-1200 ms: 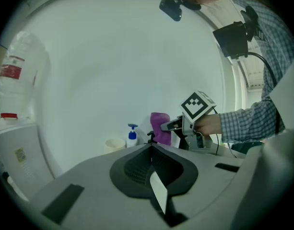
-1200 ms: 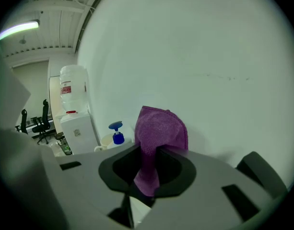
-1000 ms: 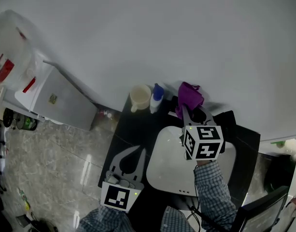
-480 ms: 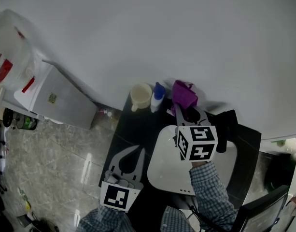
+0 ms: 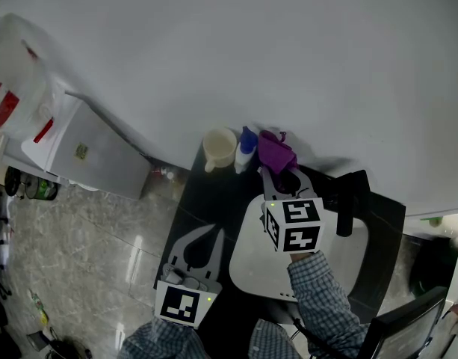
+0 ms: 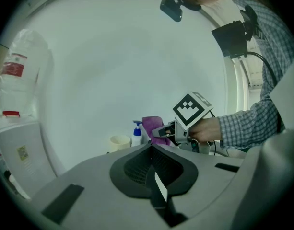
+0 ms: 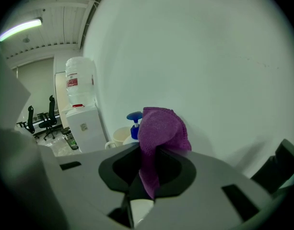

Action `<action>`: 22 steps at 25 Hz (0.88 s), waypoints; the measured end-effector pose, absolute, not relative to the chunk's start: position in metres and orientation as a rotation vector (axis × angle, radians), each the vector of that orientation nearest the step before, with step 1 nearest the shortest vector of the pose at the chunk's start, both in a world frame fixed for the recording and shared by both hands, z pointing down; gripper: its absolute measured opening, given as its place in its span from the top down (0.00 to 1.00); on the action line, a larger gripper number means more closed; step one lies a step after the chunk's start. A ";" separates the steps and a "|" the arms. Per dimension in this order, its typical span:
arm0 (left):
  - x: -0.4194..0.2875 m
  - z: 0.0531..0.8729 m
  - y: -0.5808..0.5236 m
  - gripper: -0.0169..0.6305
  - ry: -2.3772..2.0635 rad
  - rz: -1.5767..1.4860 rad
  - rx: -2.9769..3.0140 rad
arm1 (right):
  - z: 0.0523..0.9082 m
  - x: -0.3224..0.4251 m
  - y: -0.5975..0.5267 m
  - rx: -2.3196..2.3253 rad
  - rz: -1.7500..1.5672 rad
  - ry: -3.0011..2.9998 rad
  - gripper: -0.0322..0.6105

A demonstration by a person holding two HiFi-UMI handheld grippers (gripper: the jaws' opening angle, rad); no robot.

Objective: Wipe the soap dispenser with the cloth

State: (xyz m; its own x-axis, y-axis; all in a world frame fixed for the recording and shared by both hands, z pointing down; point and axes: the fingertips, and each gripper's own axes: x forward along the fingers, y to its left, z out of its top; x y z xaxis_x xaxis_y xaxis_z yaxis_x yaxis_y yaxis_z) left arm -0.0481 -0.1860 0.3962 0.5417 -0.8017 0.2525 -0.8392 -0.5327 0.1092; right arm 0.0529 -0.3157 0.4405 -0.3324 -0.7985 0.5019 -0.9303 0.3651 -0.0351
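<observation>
Right gripper (image 5: pixel 276 176), fingers pinching purple cloth (image 5: pixel 275 152), has shifted left; cloth now just beside soap dispenser (image 5: pixel 246 148), so wiping looks imminent; left gripper (image 5: pixel 212 233) idle, fingers pressed together

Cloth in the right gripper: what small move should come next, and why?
Probably ease the right gripper a little to its left, pressing the cloth against the dispenser. Its jaws are shut on the cloth, which is just to the right of the dispenser. Whether the two touch yet is unclear.
</observation>
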 end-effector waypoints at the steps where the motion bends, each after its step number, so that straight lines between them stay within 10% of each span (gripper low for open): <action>1: -0.049 0.396 -0.186 0.97 -1.386 0.253 2.559 | 0.444 0.051 -0.315 1.496 0.448 -2.226 0.83; 22: -0.044 0.404 -0.185 0.97 -1.370 0.269 2.550 | 0.526 0.066 -0.285 1.385 0.532 -2.074 0.83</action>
State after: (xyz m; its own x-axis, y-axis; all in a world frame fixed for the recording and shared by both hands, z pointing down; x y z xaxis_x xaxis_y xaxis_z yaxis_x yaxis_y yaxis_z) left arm -0.0444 -0.1853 0.4045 0.5450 -0.7940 0.2694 -0.8369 -0.5346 0.1173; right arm 0.0664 -0.2845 0.5260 -0.2901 -0.6921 0.6609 -0.9249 0.3802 -0.0079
